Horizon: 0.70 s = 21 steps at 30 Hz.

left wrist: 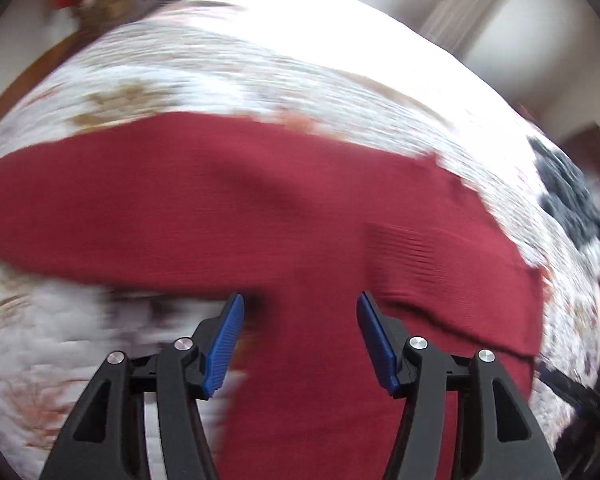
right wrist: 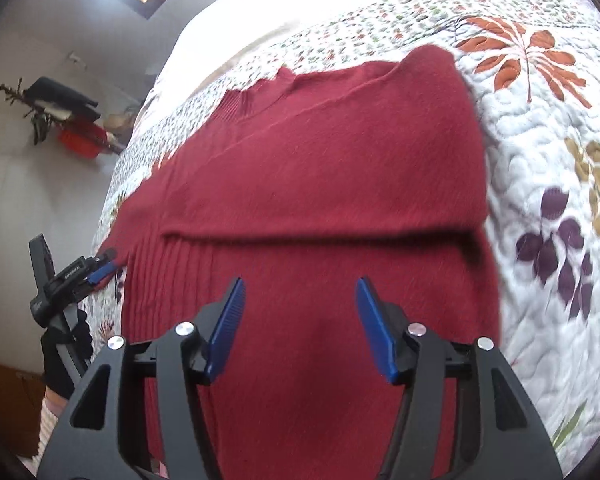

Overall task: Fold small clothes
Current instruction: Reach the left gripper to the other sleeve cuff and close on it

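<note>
**Red sweater flat on quilt, both grippers spread**

The left gripper (right wrist: 100, 270) bears small unreadable lettering; its fingers stand spread, empty. The dark red knit sweater (right wrist: 320, 184) lies on the floral quilt (right wrist: 540, 140), collar far, long axis near-to-far. The right gripper (right wrist: 300, 312) hovers spread above its near part.

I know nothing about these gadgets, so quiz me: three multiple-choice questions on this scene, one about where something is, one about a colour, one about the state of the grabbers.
1. Where does the sweater lie?
A. On a floral quilt
B. On a wooden chair
C. In a basket

2. What colour are the gripper finger pads?
A. Yellow
B. Blue
C. White

3. How do the jaws of the right gripper and left gripper stand?
A. Both clamped on cloth
B. One open, one shut
C. Both open, holding nothing

Answers: 1 A, the leaf-patterned quilt shows around the sweater. 2 B, the pads are plainly blue. 3 C, a wide gap separates each pair of fingers, with the sweater beyond.
</note>
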Tool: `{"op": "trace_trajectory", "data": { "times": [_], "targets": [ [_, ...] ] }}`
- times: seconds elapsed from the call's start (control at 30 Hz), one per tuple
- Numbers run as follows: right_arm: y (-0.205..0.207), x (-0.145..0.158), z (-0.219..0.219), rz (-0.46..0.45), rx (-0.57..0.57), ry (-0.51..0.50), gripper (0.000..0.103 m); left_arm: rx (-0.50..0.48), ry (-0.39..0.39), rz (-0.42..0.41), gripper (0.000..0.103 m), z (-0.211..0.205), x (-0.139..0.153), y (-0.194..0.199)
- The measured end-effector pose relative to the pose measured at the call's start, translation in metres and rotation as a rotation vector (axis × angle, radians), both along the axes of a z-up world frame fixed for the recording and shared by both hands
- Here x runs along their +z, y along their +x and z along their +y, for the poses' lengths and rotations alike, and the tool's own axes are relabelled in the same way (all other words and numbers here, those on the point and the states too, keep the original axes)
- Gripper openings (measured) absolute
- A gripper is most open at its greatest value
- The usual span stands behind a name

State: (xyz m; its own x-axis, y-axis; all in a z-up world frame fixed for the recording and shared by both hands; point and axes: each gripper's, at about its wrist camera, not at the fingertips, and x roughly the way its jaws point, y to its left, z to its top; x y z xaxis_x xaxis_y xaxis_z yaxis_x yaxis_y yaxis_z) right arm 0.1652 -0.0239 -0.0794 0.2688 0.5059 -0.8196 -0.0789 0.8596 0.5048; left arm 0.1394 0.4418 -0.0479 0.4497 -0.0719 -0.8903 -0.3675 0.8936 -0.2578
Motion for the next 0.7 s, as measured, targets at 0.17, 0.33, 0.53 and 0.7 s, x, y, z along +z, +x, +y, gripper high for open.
{"op": "trace_trajectory", "data": {
  "times": [0.17,0.33,0.53,0.7],
  "targets": [
    [-0.02,-0.007,0.02,0.005,0.027,-0.007,0.058,0.225,-0.007,-0.003,0.059,0.092,-0.007,-0.044],
    [-0.032,-0.018,0.036,0.031,0.048,0.001,0.058,0.4,-0.042,-0.039,0.059,0.168,-0.016,-0.072],
    [-0.037,-0.027,0.04,0.051,0.048,-0.03,0.058,0.524,-0.201,-0.131,0.059,0.219,-0.035,-0.08],
    [-0.038,-0.034,0.035,0.066,0.033,-0.065,0.058,0.56,-0.266,-0.177,0.057,0.238,-0.046,-0.069]
  ]
}}
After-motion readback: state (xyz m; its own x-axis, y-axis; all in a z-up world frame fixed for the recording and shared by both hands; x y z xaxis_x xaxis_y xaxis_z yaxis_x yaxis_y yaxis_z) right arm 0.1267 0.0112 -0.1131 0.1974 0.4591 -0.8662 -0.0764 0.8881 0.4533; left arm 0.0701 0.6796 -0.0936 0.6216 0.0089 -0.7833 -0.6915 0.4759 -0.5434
